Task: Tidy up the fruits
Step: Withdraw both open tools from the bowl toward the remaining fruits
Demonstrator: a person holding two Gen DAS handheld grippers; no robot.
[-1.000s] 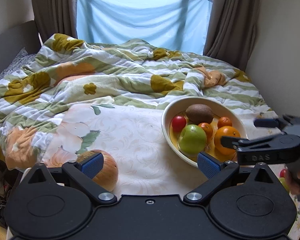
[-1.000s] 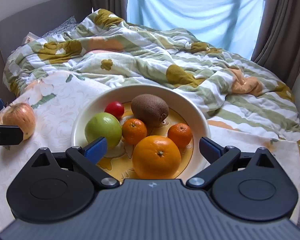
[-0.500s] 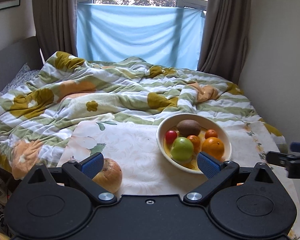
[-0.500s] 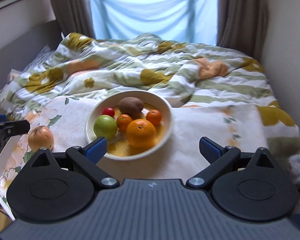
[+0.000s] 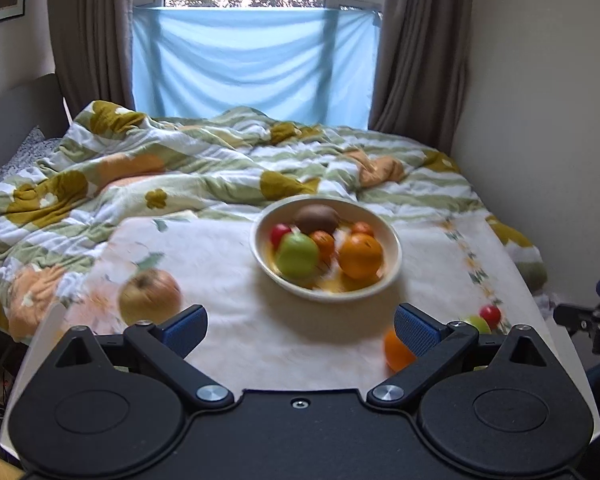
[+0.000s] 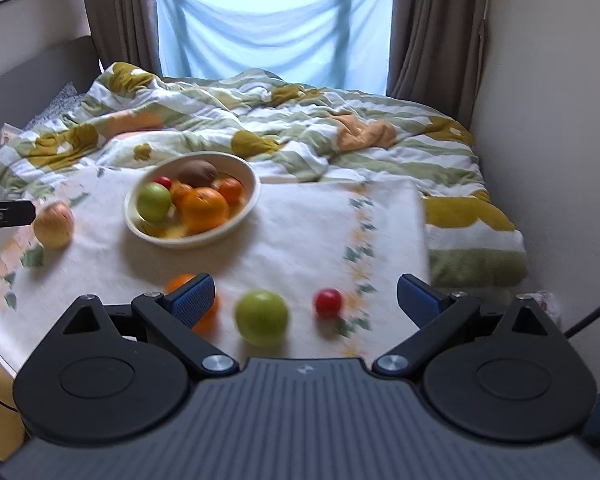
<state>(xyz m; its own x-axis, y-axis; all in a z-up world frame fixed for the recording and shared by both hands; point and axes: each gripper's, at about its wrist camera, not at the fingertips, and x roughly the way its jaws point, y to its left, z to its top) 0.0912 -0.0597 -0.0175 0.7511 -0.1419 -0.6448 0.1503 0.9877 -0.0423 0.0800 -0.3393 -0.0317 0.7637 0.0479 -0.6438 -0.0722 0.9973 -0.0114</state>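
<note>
A cream bowl [image 5: 392, 258] [image 6: 250, 196] on the floral cloth holds a kiwi [image 5: 316, 219], a green apple [image 5: 298, 255], a large orange [image 5: 360, 255], small oranges and a red fruit. A yellowish apple [image 5: 150, 297] [image 6: 53, 224] lies loose to the bowl's left. Near the front edge lie a loose orange [image 6: 208, 316] [image 5: 396, 350], a green apple [image 6: 262, 317] and a small red fruit [image 6: 329, 302] [image 5: 490, 314]. My left gripper [image 5: 300, 330] is open and empty, held back from the table. My right gripper [image 6: 306, 300] is open and empty above the loose fruits.
The cloth-covered table [image 6: 320, 232] stands against a bed with a rumpled floral duvet [image 5: 204, 164]. A wall [image 6: 552, 120] runs along the right. Curtains and a blue sheet [image 5: 252, 64] hang at the window behind.
Both grippers have pulled back and up from the bowl, so the whole table and the loose fruits at the front have come into view. Both stay open.
</note>
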